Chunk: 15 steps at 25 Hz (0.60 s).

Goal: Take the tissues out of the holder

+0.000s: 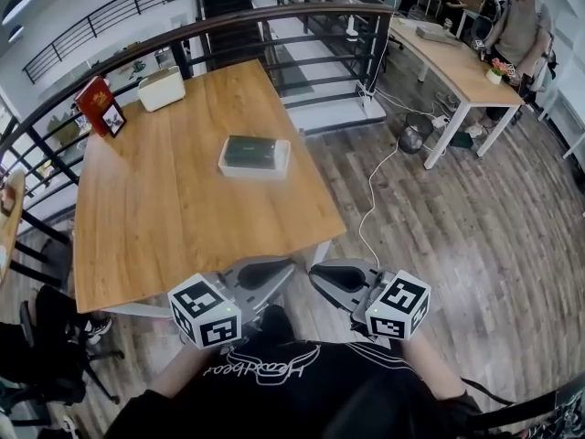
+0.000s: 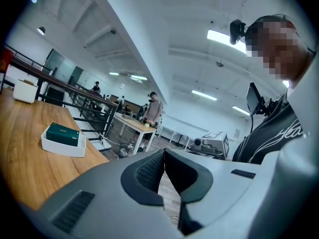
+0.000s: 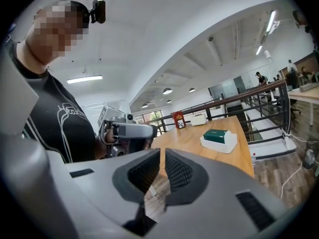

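So both claws are pinched together on nothing, left gripper (image 1: 281, 267) and right gripper (image 1: 317, 276) facing each other by the near edge of the light wooden table (image 1: 164, 218), while the white rectangular tissue holder (image 1: 279, 165) with its dark green tissue pack (image 1: 250, 151) sits well apart from them, mid-table.

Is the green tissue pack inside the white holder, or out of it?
Inside: the green tissue pack lies within the rim of the white holder, on the table.

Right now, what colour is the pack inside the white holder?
The pack is dark green; the head view shows it best.
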Each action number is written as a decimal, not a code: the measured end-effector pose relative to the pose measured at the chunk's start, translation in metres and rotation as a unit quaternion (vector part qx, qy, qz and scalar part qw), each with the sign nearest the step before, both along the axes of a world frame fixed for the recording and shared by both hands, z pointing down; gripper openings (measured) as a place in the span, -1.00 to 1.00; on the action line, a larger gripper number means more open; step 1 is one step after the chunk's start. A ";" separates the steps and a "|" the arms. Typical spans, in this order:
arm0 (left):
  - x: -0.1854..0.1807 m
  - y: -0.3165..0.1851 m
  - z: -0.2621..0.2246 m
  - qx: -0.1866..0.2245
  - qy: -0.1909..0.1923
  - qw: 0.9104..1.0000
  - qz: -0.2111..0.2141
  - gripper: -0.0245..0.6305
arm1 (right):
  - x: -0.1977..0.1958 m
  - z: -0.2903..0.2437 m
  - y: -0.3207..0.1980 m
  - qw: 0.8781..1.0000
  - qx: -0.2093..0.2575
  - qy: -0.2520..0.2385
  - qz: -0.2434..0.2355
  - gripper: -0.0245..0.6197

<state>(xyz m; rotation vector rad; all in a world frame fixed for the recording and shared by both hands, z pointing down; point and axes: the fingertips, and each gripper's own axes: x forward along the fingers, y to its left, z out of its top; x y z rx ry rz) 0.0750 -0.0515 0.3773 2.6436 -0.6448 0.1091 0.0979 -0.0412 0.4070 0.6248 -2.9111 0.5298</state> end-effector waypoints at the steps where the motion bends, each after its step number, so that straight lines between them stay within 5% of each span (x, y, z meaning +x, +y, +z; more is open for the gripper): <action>1: -0.006 -0.011 0.000 -0.001 0.001 1.000 -0.002 -0.88 | -0.005 0.000 -0.011 1.000 -0.001 0.000 0.000 -0.87; 15: -0.080 -0.159 -0.005 -0.007 0.005 1.000 -0.019 -0.88 | -0.073 -0.008 -0.155 1.000 -0.009 0.012 0.000 -0.87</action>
